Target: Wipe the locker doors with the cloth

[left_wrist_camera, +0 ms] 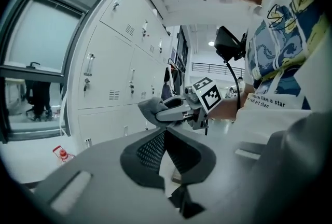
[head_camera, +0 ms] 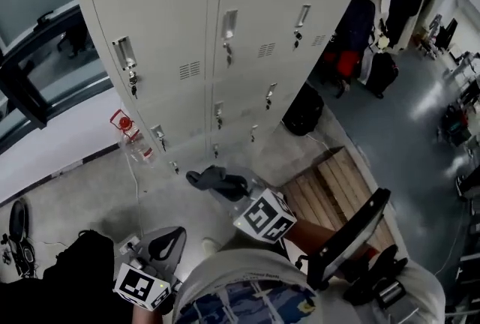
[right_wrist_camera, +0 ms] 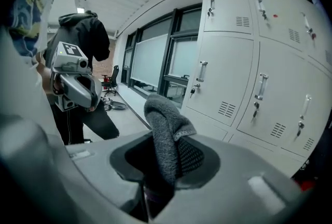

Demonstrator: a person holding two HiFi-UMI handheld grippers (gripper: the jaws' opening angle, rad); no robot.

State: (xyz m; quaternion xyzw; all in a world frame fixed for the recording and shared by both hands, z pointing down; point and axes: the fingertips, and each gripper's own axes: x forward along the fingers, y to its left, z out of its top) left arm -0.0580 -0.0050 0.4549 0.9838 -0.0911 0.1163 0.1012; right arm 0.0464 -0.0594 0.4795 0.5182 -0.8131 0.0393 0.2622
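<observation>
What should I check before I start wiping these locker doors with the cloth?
1. Grip on the cloth by the right claw: ok, pinched between its jaws.
2. Is the left claw free: ok, shut with nothing in it.
3. Contact with the locker doors: not ok, the cloth is held apart from them.
4. Doors closed: ok, all in view are shut.
5. Path free of the keys hanging from locks: not ok, they might snag.
6. Cloth dampness: cannot tell.

Shirt (left_wrist_camera: 288, 57) print reads "like a star"; rest illegible.
</observation>
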